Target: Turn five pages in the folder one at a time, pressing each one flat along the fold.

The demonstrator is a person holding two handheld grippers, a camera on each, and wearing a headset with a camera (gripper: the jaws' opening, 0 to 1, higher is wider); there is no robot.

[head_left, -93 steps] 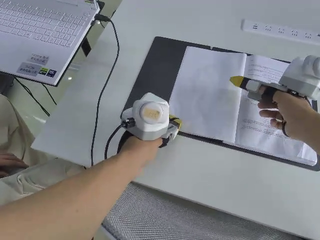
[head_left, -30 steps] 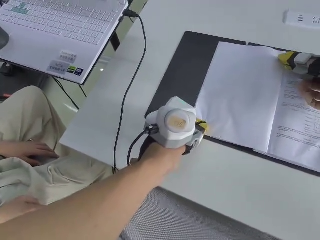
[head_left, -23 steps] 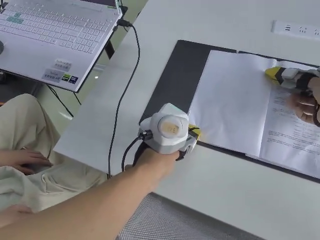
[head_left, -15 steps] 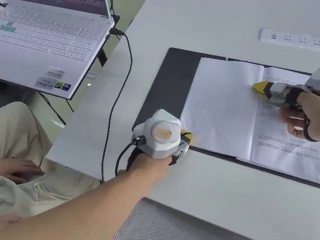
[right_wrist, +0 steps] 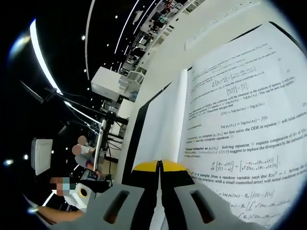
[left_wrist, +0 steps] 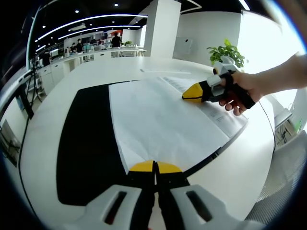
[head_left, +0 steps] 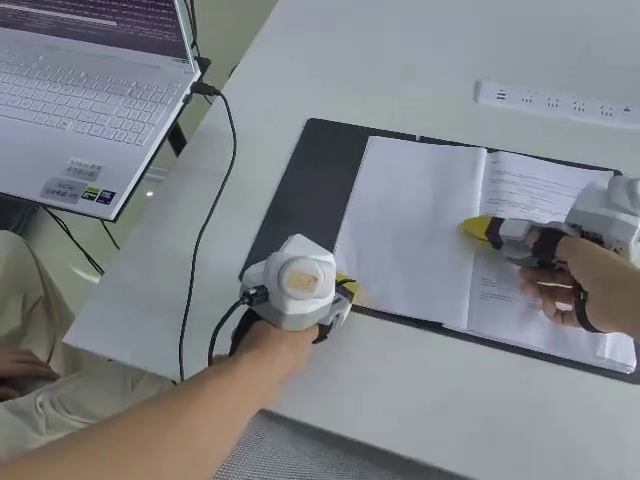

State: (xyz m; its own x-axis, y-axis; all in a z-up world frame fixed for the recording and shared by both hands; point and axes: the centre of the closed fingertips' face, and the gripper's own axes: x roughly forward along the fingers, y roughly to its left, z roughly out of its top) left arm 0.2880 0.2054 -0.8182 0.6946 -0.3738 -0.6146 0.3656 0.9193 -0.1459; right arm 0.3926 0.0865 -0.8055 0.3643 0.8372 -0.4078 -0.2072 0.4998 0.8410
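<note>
An open laptop [head_left: 90, 100] sits off the white table's [head_left: 400, 60] left edge, a black cable [head_left: 205, 210] runs down beside it, and a power strip [head_left: 555, 100] lies beyond the folder [head_left: 310, 190]. None of these crosses the work. The folder lies open in the middle of the table, with a blank page [head_left: 410, 230] on its left half and a printed page [head_left: 535, 190] (dense with equations in the right gripper view) on its right. Since half a second ago the right gripper [head_left: 475, 228] has slid down the fold toward the person, while the left gripper [head_left: 345, 290] has stayed at the blank page's near-left corner. The left forearm reaches in from the lower left, the hand wrapped around the handle, jaws pressed together on that corner. The right hand [head_left: 575, 285] comes in from the right, fingers curled on the black grip, the gripper pointing left with jaws closed and its yellow tip on the fold.
</note>
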